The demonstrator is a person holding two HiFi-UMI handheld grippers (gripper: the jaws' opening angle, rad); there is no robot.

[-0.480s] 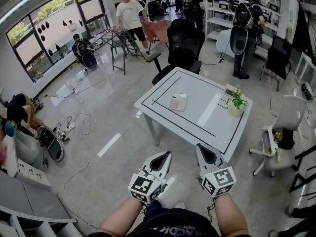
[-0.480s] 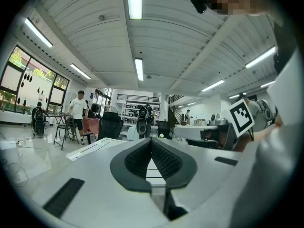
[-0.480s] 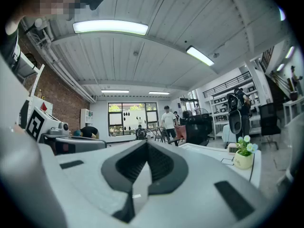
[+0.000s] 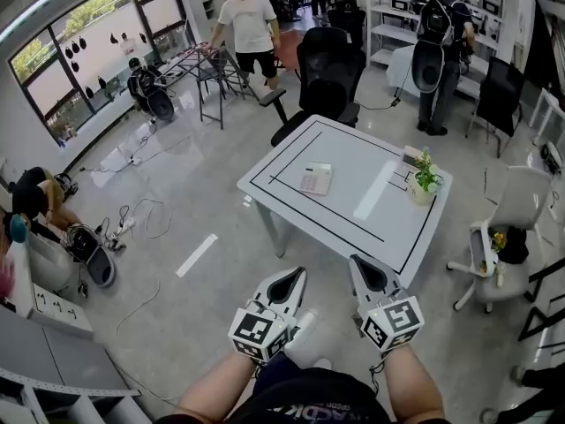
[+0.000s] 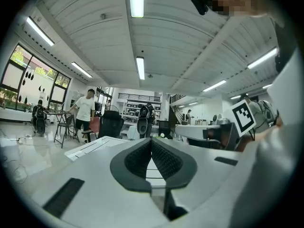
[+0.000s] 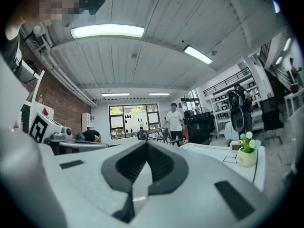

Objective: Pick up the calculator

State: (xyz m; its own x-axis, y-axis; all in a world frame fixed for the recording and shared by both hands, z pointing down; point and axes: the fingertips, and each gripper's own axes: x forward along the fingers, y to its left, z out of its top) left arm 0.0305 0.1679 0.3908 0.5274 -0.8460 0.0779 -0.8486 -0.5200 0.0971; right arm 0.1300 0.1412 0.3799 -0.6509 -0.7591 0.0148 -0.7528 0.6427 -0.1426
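Both grippers, left gripper (image 4: 292,280) and right gripper (image 4: 361,268), have their jaws pressed together with nothing between them, short of the white table (image 4: 357,159). The calculator (image 4: 316,178) lies flat on the tabletop, well apart from both.

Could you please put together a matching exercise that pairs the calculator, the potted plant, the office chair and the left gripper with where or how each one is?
Things:
1. calculator
2. potted plant
3. black office chair
4. left gripper

Places or states:
A. on the floor at the far side of the table
B. shut and empty, held short of the table's near edge
C. lying flat on the left part of the table
D. standing near the table's right corner

Pairs: 1-C, 2-D, 3-A, 4-B
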